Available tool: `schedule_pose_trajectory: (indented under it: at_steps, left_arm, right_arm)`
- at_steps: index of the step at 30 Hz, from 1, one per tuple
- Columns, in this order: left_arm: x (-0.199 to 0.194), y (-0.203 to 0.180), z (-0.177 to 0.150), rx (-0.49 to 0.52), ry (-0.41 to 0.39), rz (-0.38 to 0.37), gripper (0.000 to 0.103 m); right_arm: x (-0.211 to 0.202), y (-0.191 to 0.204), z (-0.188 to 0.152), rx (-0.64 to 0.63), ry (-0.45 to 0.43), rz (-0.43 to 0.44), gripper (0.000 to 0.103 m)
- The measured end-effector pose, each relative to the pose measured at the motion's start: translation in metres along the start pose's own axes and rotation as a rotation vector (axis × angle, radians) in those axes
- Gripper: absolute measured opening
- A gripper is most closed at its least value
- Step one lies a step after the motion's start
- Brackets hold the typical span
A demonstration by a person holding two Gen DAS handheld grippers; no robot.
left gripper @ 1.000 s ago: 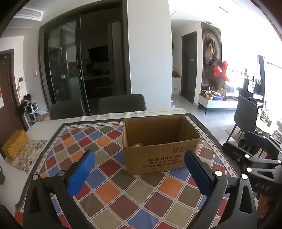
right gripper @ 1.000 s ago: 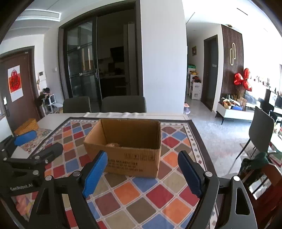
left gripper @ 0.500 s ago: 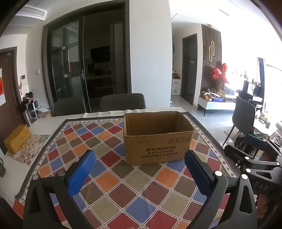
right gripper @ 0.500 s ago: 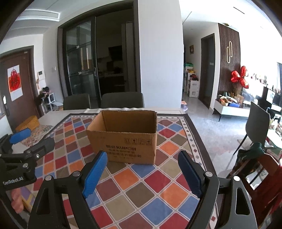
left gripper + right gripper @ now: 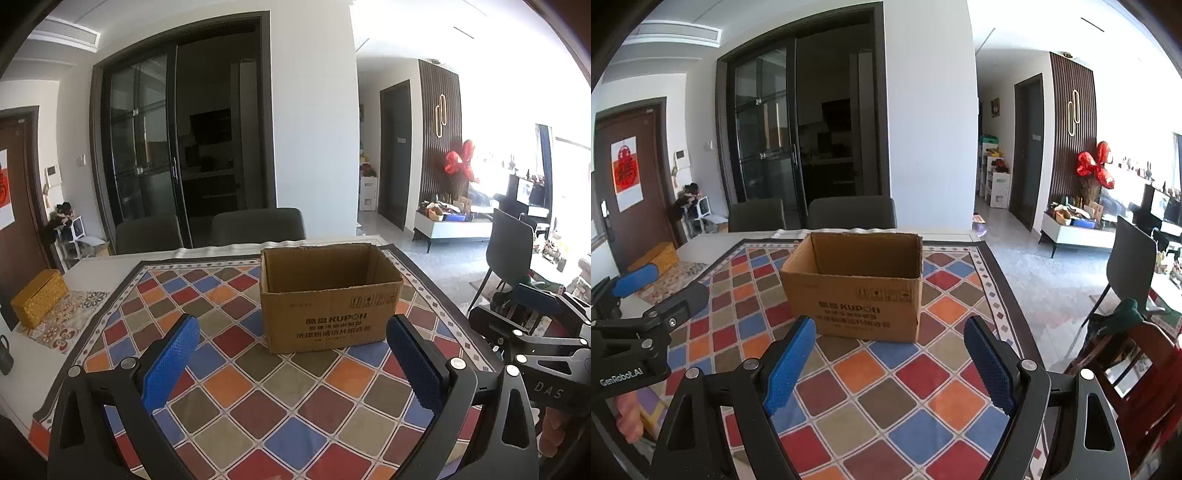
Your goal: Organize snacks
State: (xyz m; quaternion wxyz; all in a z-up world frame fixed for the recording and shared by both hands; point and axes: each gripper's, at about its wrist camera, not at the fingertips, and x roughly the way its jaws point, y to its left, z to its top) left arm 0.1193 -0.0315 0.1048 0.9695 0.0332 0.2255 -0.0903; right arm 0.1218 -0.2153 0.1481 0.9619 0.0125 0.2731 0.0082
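Nearest the cameras, the left claw (image 5: 291,354) is held wide apart with nothing between its blue pads. The right claw (image 5: 890,354) is likewise spread wide and empty. Both are poised above the chequered cloth (image 5: 280,387) covering the counter (image 5: 103,262), and each is short of the cardboard box (image 5: 328,310).

The box is set upright on the cloth, top open, just beyond both claws. Its interior is seen only along the upper walls; the floor of the box is hidden, so its contents cannot be told.

No snacks are observed on the cloth or in either claw. It is judged that the sorting is either finished, with snacks already boxed, or not yet supplied.

Farther left, a yellow woven box (image 5: 38,297) is noted, well apart.
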Motion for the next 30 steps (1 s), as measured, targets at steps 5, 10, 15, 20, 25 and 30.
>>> schedule_pose_trajectory:
  at_steps: [5,10,15,20,25,30]
  left_arm:
    - [-0.0011,-0.0002,-0.0014,0.002,-0.004,0.0,0.103]
    - [-0.0016,-0.0002,-0.0018,0.003,-0.005,0.0,0.103]
    - [-0.0021,-0.0002,-0.002,0.003,-0.005,-0.001,0.103]
    - [-0.0034,0.0006,-0.0019,-0.009,-0.002,-0.01,0.103]
    - [-0.0029,0.0007,-0.0007,-0.015,0.004,-0.012,0.103]
    - [-0.0025,0.0006,-0.0003,-0.015,0.005,-0.01,0.103]
  right_arm:
    - [-0.0028,-0.001,-0.0004,0.001,-0.012,-0.01,0.083]
    - [-0.0025,-0.0013,-0.0002,0.005,-0.01,-0.008,0.083]
    - [-0.0025,-0.0012,0.0,0.006,-0.012,-0.009,0.083]
    - [-0.0025,-0.0015,-0.0002,0.007,-0.011,-0.01,0.083]
    - [-0.0027,-0.0008,-0.0003,0.003,-0.008,-0.01,0.083]
    - [-0.0027,-0.0011,-0.0007,0.006,-0.007,-0.008,0.083]
